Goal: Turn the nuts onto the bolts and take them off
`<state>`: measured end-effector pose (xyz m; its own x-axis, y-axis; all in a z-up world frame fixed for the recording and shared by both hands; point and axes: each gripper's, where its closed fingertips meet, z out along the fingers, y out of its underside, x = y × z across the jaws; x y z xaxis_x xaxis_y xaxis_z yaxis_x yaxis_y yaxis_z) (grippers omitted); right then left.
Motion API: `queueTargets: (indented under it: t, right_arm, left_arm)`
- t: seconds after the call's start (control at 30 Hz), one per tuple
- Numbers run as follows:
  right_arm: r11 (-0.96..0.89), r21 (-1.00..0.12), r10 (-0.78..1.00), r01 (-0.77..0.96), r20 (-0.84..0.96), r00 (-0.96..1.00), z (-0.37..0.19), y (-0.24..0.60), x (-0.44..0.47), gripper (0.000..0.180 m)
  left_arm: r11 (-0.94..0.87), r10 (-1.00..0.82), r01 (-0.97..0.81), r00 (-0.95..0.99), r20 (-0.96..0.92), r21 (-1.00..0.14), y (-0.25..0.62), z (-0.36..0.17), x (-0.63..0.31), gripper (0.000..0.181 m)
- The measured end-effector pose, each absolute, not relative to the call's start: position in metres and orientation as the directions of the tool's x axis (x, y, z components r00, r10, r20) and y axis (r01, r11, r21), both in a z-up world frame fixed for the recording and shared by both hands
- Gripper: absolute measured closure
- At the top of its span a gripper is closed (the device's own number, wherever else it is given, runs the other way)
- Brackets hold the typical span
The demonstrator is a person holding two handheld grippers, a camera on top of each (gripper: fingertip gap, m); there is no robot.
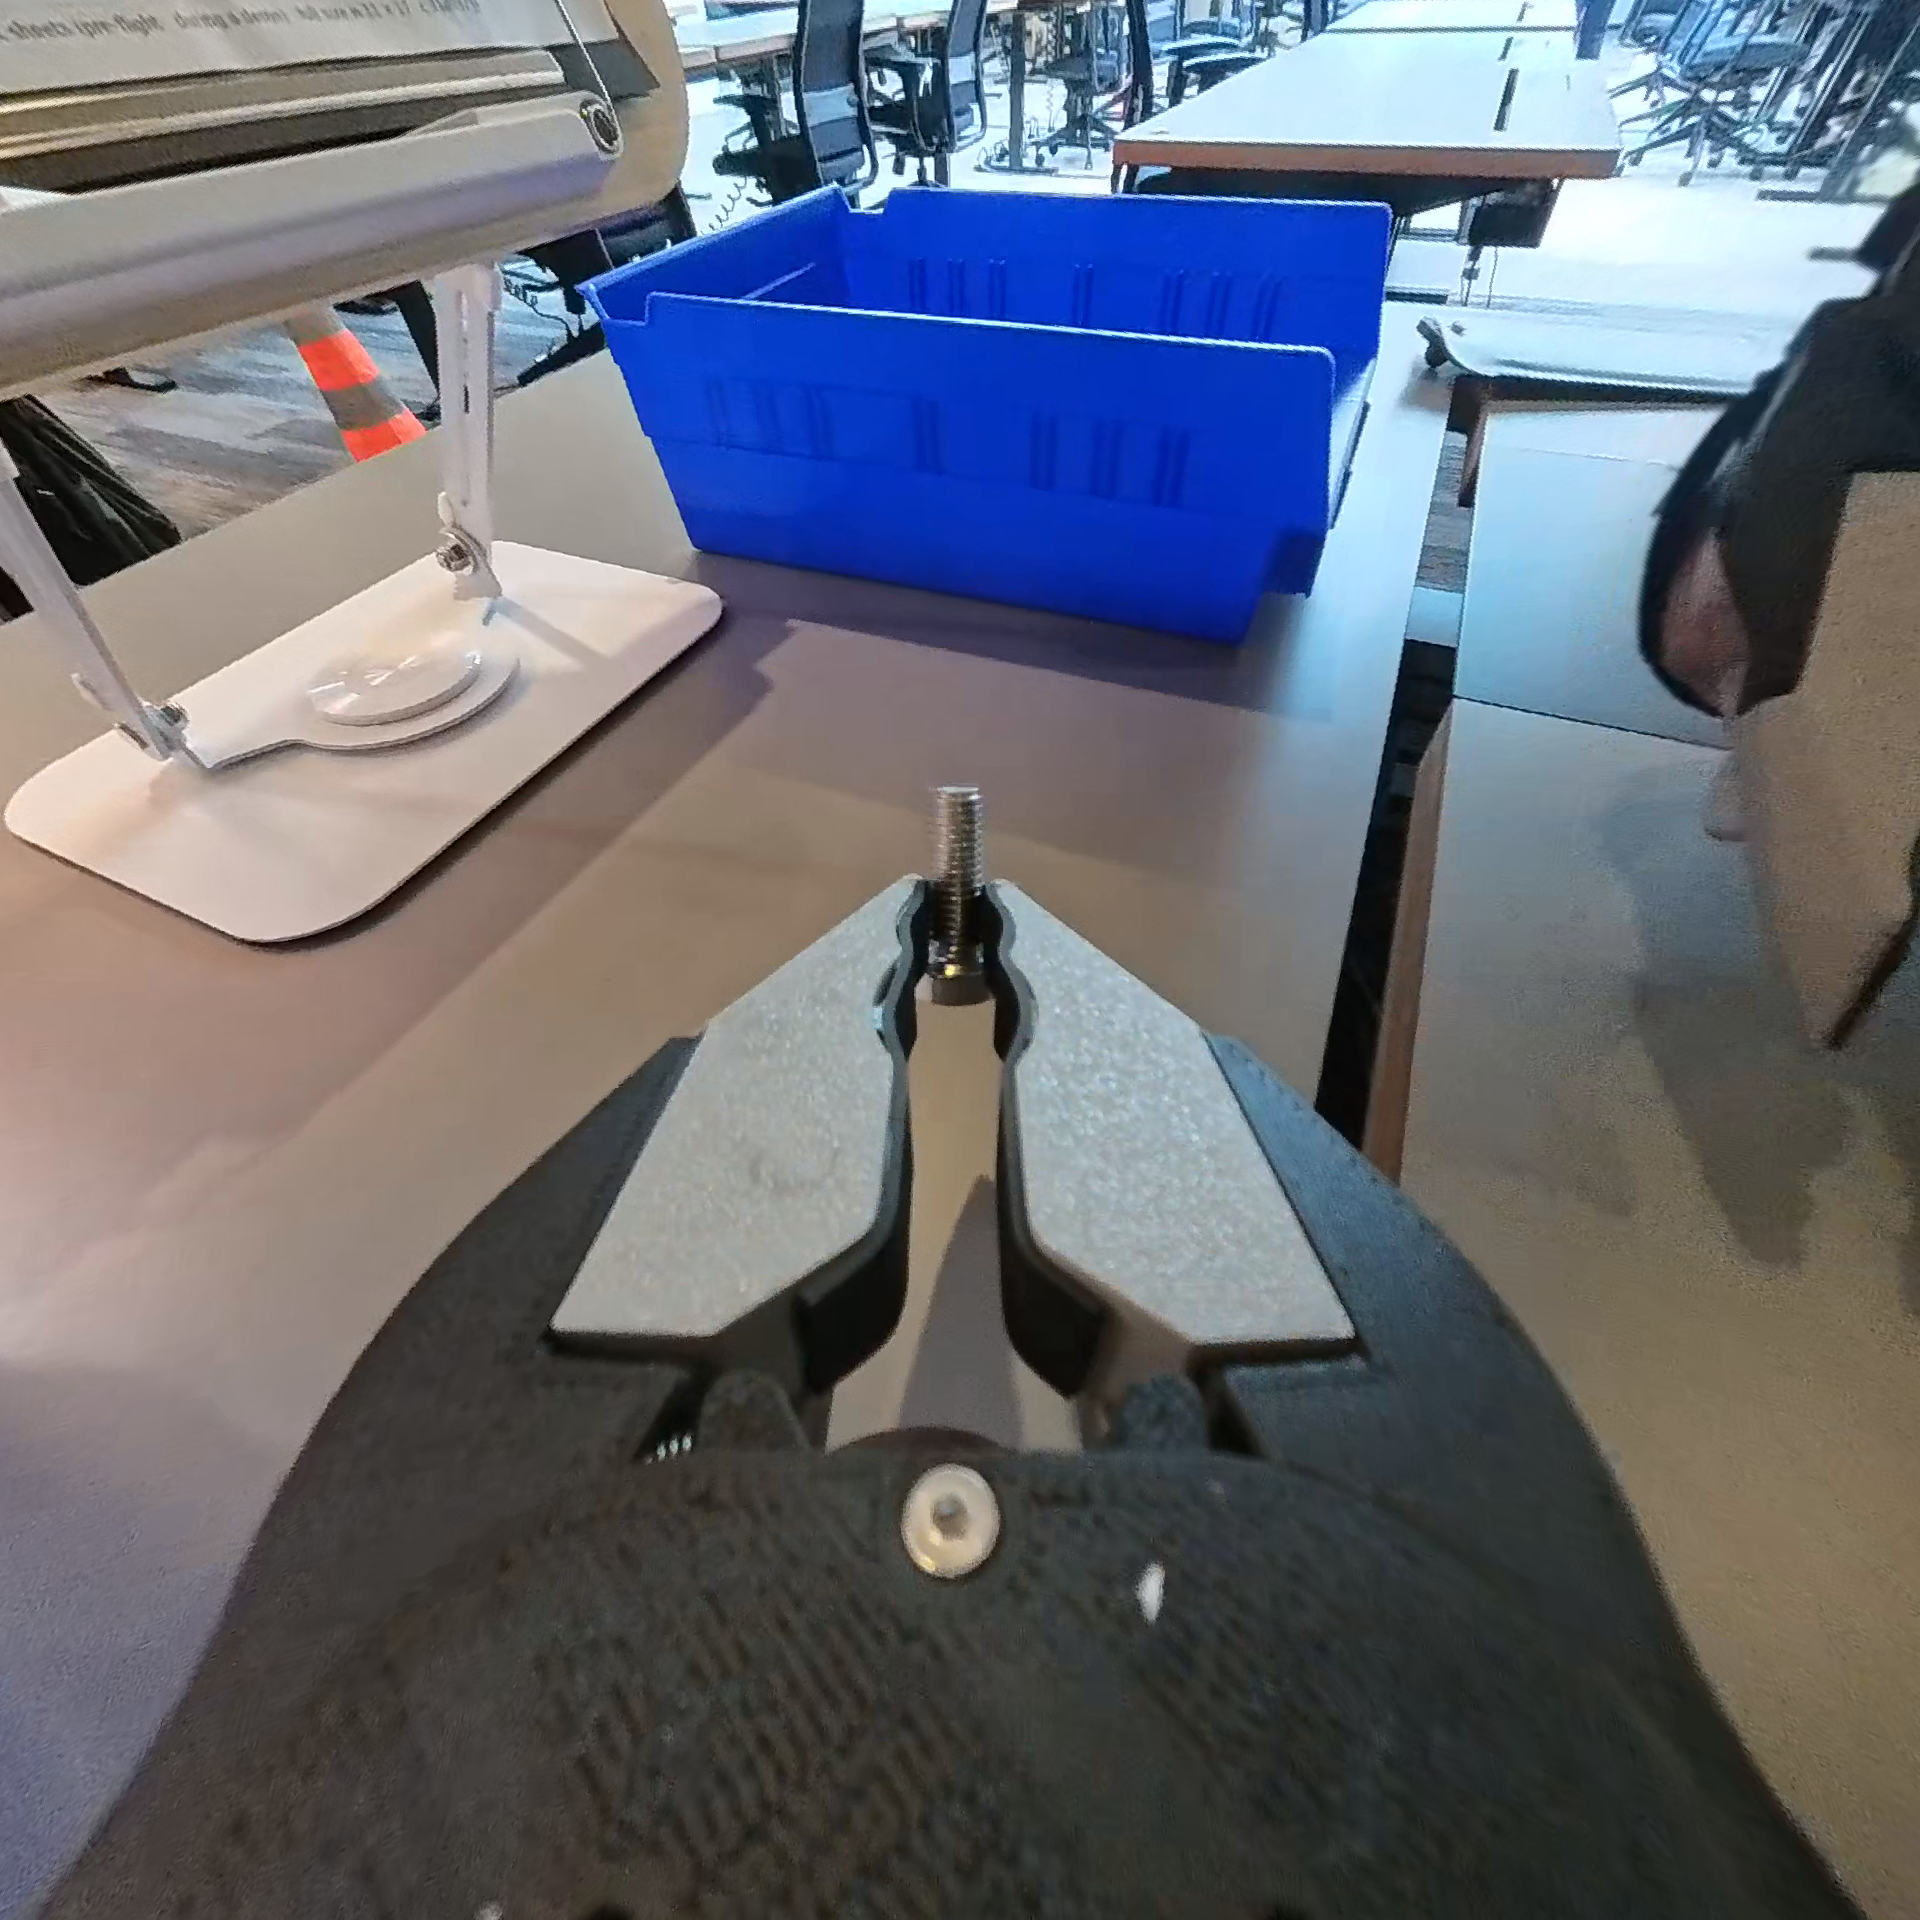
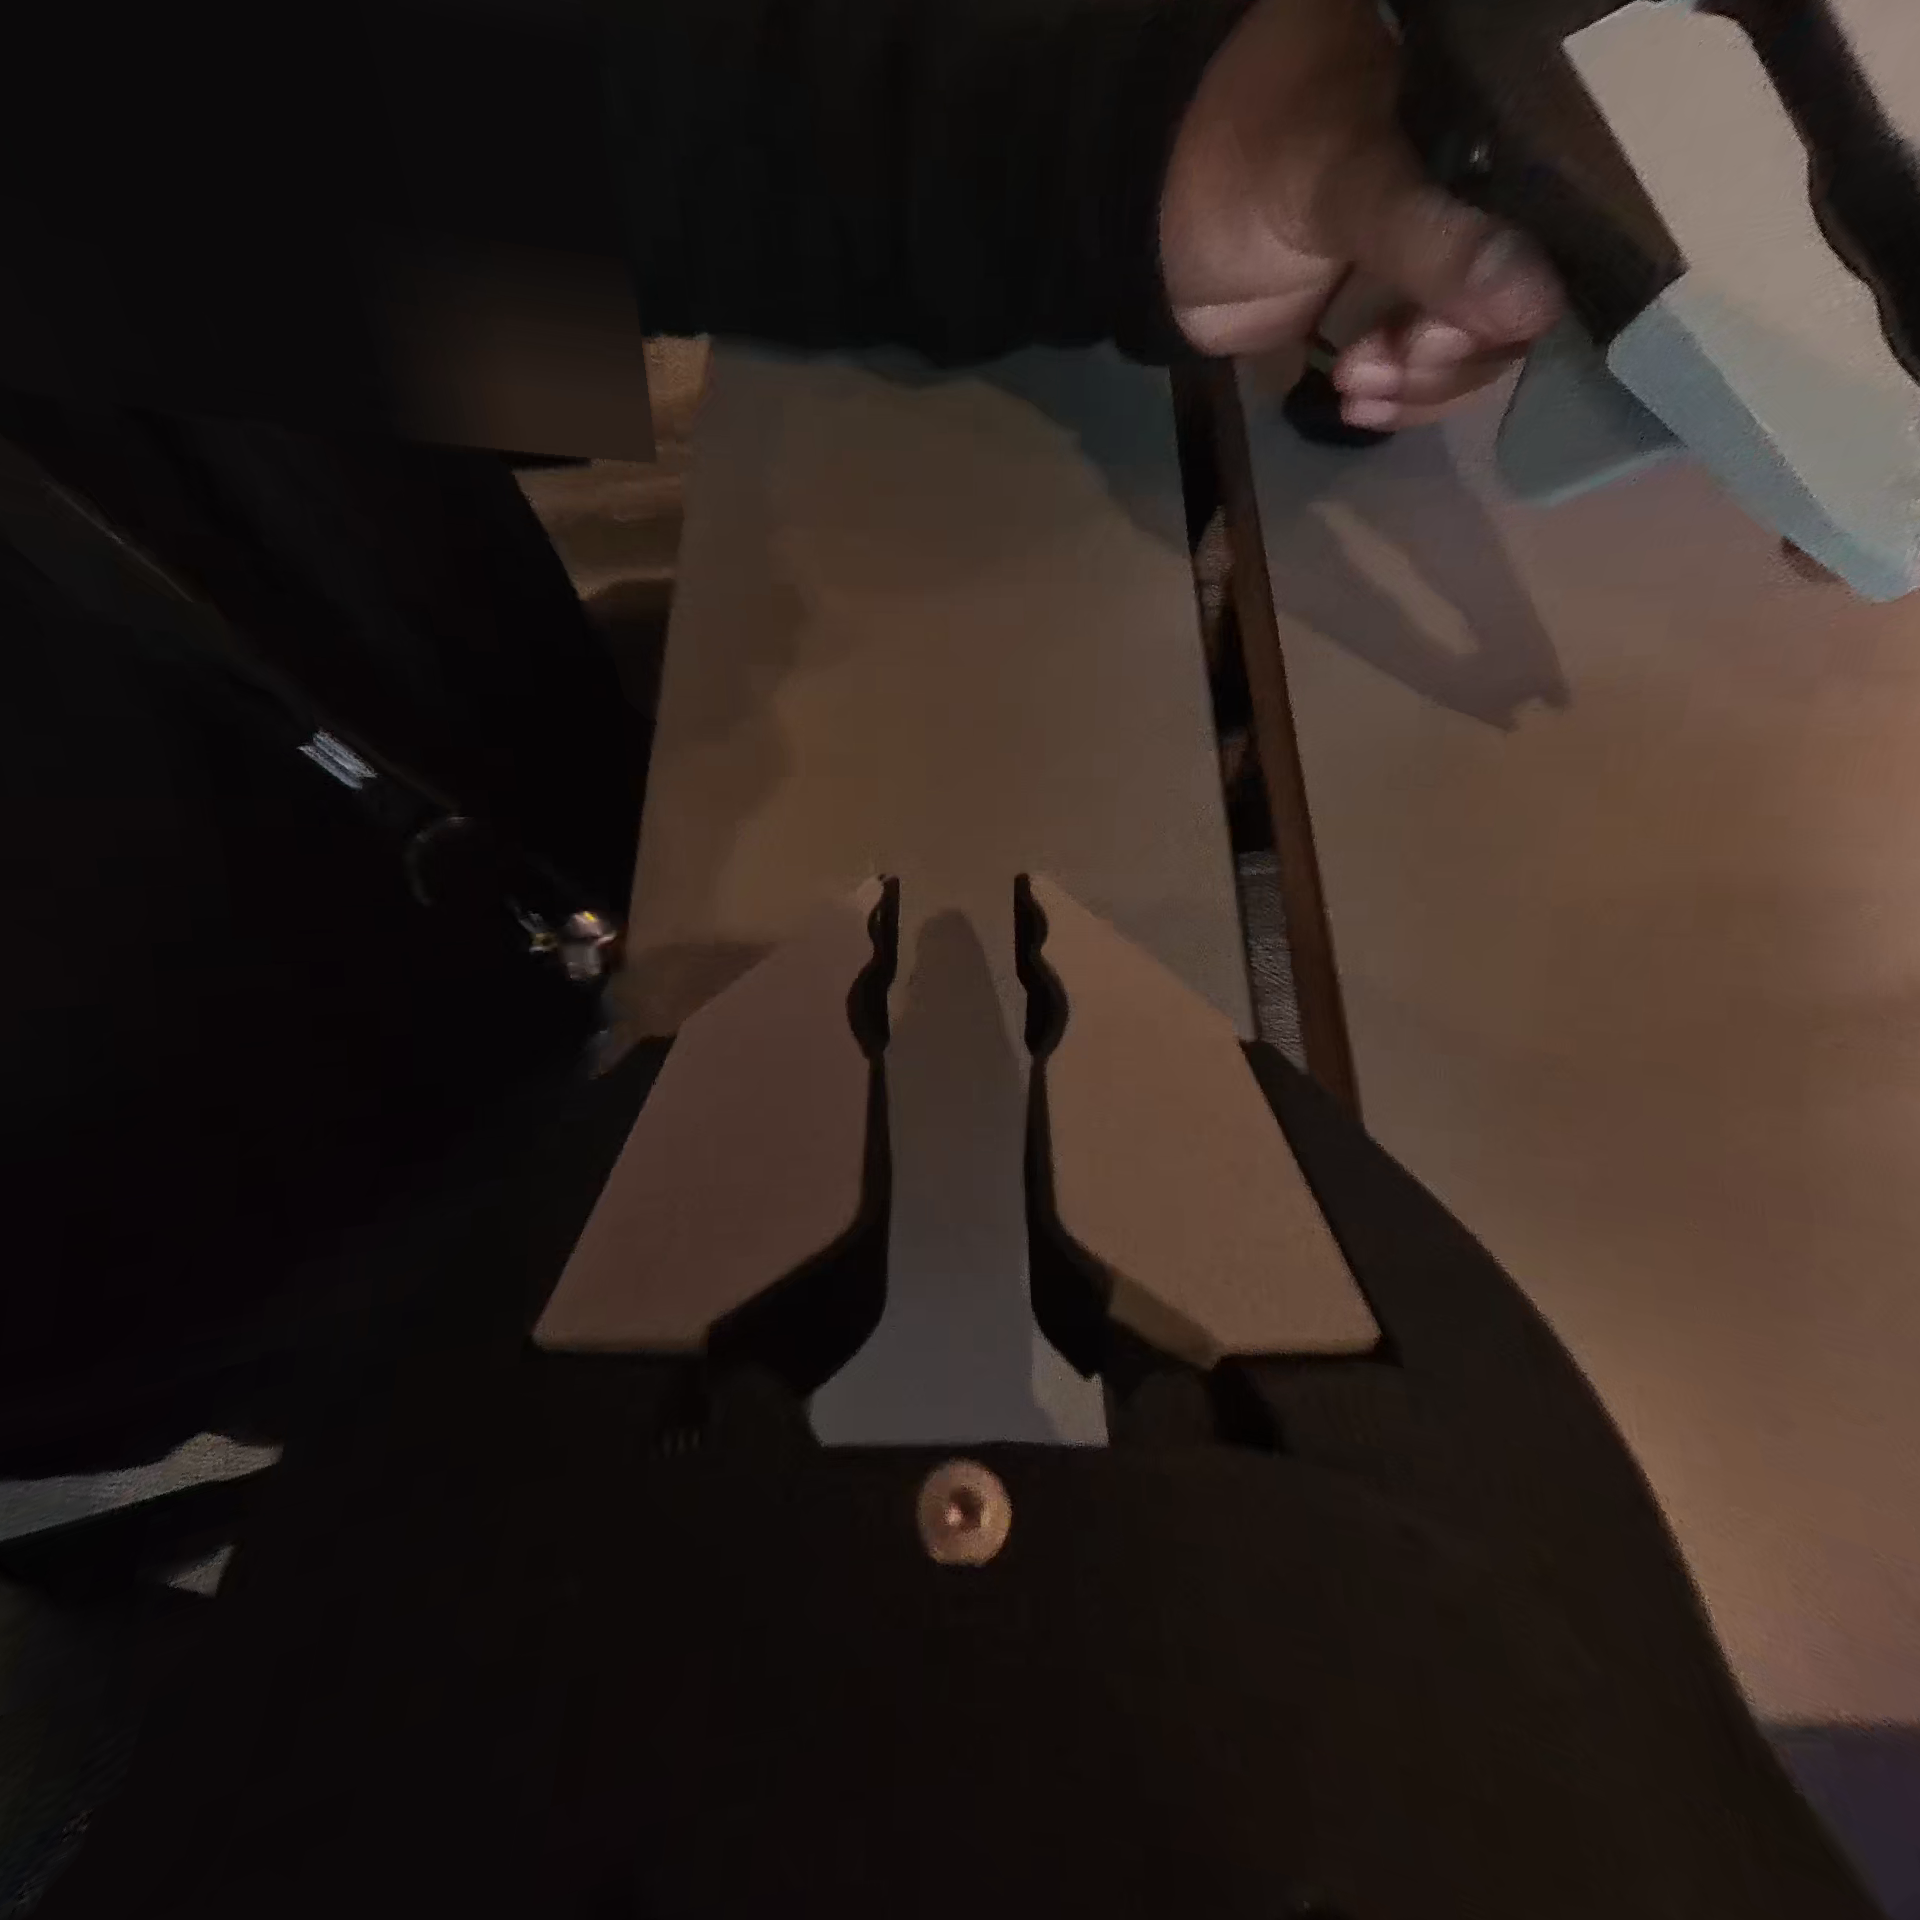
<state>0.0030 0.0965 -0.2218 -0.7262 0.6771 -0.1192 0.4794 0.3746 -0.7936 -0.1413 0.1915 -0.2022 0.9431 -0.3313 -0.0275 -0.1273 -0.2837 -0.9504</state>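
My left gripper [image 1: 958, 904] is shut on a silver bolt [image 1: 958, 842]. The bolt's head sits between the fingertips and its threaded end sticks out forward, above the brown table [image 1: 623, 935]. No nut shows on the bolt. My right gripper [image 2: 951, 894] is open and empty, with a narrow gap between its fingers, above a tan table top [image 2: 935, 644]. The right wrist view is dark. In it a person's hand [image 2: 1351, 260] grips the handle of the other gripper at the upper right.
A blue plastic bin [image 1: 987, 416] stands on the table behind the bolt. A white tilting stand [image 1: 343, 727] sits at the left. A gap [image 1: 1382, 831] separates this table from the one at the right. A dark sleeve [image 1: 1787, 468] shows at the right edge. The grippers' ends are close to 15 centimeters from one another.
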Motion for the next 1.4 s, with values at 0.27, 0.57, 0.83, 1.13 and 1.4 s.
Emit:
queueTargets:
  t: [0.27,0.57,0.83,1.13,1.4]
  right_arm:
    - [0.322,-0.812,0.662,0.488,-0.176,-0.729,-0.224,0.096,0.015,0.156]
    - [0.263,-0.859,0.71,0.44,-0.136,-0.691,-0.213,0.107,-0.015,0.156]
    - [0.256,-0.863,0.96,0.435,0.173,-0.22,-0.207,0.189,-0.059,0.157]
    - [0.189,-0.896,0.958,0.402,0.258,0.124,-0.194,0.223,-0.03,0.154]
    - [-0.042,-0.867,0.975,0.497,0.073,0.21,-0.2,0.208,0.035,0.124]
  left_arm:
    - [-0.284,-0.344,-0.139,0.938,-0.034,-0.949,0.192,-0.204,-0.138,0.174]
    - [-0.285,-0.365,-0.13,0.931,-0.018,-0.95,0.192,-0.204,-0.135,0.174]
    - [-0.293,-0.416,-0.223,0.905,-0.086,-0.93,0.186,-0.205,-0.12,0.174]
    - [-0.291,-0.314,-0.315,0.923,-0.221,-0.903,0.181,-0.208,-0.131,0.174]
    - [-0.299,-0.217,-0.252,0.957,-0.192,-0.92,0.16,-0.21,-0.131,0.174]
